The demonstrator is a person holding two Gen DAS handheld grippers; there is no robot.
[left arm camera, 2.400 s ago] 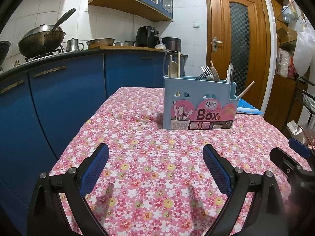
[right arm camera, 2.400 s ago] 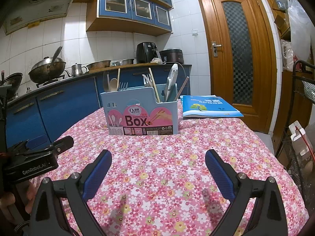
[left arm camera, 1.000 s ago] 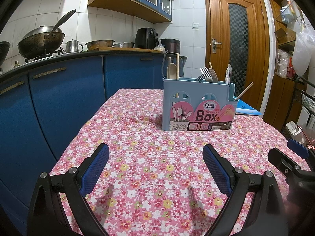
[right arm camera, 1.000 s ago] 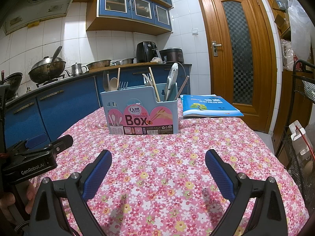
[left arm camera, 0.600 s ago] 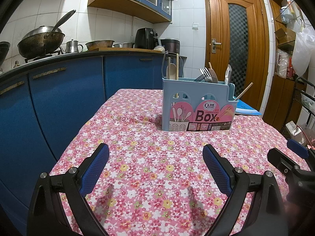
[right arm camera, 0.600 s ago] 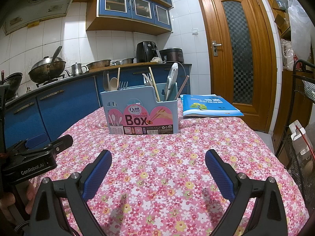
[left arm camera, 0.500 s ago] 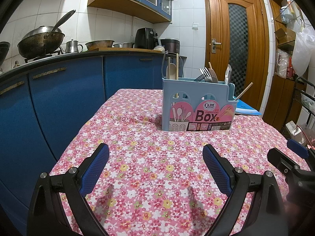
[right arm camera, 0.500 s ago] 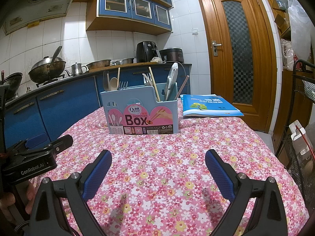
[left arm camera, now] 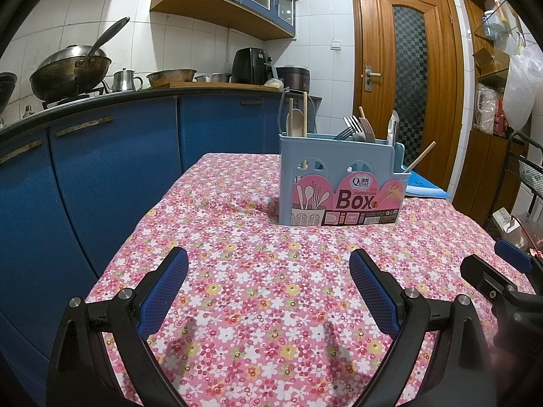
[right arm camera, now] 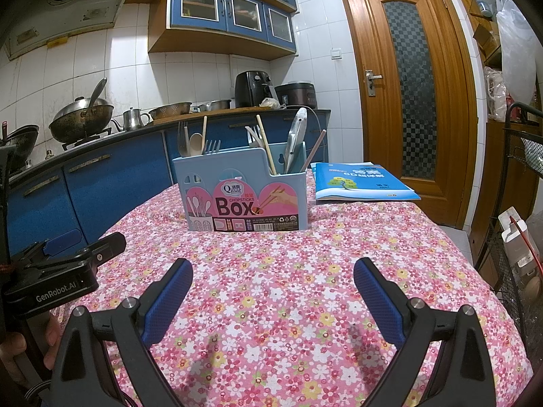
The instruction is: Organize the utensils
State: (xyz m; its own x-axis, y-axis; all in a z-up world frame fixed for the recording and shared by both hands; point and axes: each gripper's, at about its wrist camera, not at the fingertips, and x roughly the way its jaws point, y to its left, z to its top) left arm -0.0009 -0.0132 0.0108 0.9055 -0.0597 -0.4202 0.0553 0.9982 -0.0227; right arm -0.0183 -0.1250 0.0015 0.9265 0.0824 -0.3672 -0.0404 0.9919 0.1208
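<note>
A light blue utensil box [left arm camera: 339, 183] [right arm camera: 244, 191] with a pink "Box" label stands on the floral tablecloth [left arm camera: 271, 271] [right arm camera: 288, 271]. Forks [left arm camera: 351, 127], a wooden spoon [left arm camera: 296, 122] [right arm camera: 195, 144], chopsticks [right arm camera: 264, 142] and a knife [right arm camera: 294, 135] stick up from its compartments. My left gripper [left arm camera: 268, 271] hovers open over the near cloth, well short of the box, nothing between its fingers. My right gripper [right arm camera: 273, 278] is likewise open and empty in front of the box. Each gripper shows at the edge of the other's view.
A blue booklet [right arm camera: 359, 181] lies on the table behind and right of the box. Blue kitchen cabinets [left arm camera: 101, 169] with a wok [left arm camera: 71, 74] and pots run along the left. A wooden door [right arm camera: 407, 84] stands behind; a wire rack [right arm camera: 519, 220] is at the right.
Almost nothing: the left wrist view has settled slightly, so the box sits a touch lower and nearer centre than 2.4 s ago. Both grippers stay open.
</note>
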